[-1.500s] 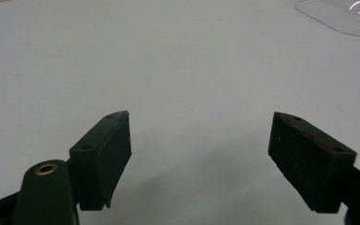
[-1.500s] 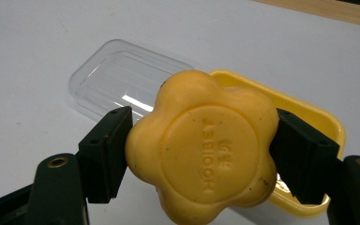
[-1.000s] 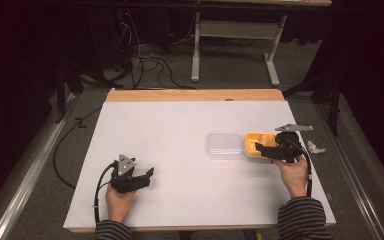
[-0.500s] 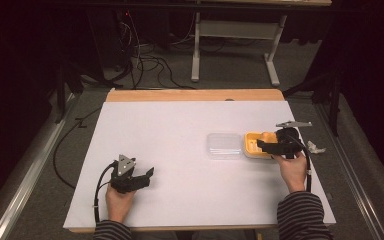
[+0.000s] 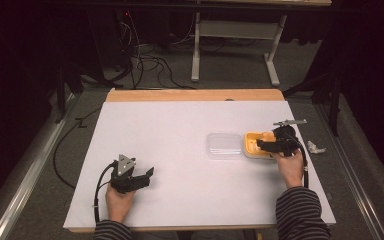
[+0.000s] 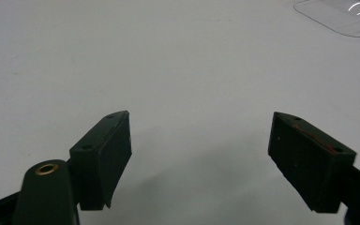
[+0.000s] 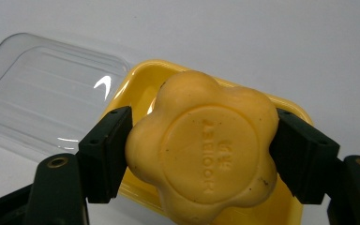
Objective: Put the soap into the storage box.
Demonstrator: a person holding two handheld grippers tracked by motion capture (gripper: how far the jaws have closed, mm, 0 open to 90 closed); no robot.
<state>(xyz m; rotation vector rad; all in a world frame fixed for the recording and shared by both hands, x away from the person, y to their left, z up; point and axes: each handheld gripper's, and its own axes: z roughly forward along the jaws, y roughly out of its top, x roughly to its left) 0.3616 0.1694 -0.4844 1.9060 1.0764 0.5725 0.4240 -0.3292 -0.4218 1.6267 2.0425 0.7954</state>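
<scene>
**Flower-shaped soap gripped over its yellow dish**

The right claw (image 7: pixel 201 154) is clamped on a flower-shaped yellow soap (image 7: pixel 204 147), one black jaw pressing each side of it. The soap carries a round stamped seal with raised lettering on its upper face. It sits just above the yellow soap dish (image 7: pixel 136 91); whether its underside touches the dish cannot be told. In the high view the right claw (image 5: pixel 260 145) reaches over the same dish (image 5: pixel 251 146), with the person's right hand (image 5: pixel 290 167) just behind it and a striped sleeve (image 5: pixel 300 212) trailing toward the bench's near edge.

A clear plastic lid (image 5: pixel 224 145) lies flat on the white bench (image 5: pixel 180 135), touching or just beside the dish on the side away from the right hand. In the right claw's own view the lid (image 7: pixel 51 98) lies beyond the dish's far corner.

The left claw (image 5: pixel 147 175) rests well apart from the dish, far across the bench near its front edge, held by the left hand (image 5: pixel 119 200). Its jaws stand wide apart with nothing between them; in its own view the left claw (image 6: pixel 199 154) frames bare bench, and a corner of the lid (image 6: pixel 342 16) shows far ahead.

A small crumpled white scrap (image 5: pixel 315 148) lies just past the bench edge nearest the dish.
</scene>
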